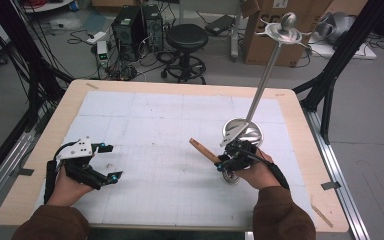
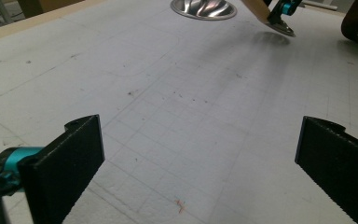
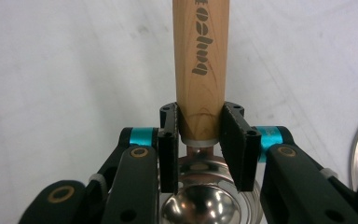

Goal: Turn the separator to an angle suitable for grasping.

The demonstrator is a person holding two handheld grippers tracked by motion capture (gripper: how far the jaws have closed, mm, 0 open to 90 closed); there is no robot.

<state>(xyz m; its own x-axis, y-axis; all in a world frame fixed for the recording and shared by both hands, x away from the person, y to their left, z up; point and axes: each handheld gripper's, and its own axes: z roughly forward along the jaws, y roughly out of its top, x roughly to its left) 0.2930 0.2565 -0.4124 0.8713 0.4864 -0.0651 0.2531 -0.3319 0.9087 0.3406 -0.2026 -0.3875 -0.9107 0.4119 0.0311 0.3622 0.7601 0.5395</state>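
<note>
From high above the near edge we look forward and down over the whole table (image 1: 290, 107), with floor clutter beyond its far side; the left gripper view sits low, just above the white mat (image 2: 177, 107), facing across it toward the right between its own jaws; the right gripper view is very close, looking along its jaws at a wooden handle (image 3: 200, 70); both low views share with the high one that handle (image 1: 203, 150) and the steel dome base (image 2: 204, 8).
</note>
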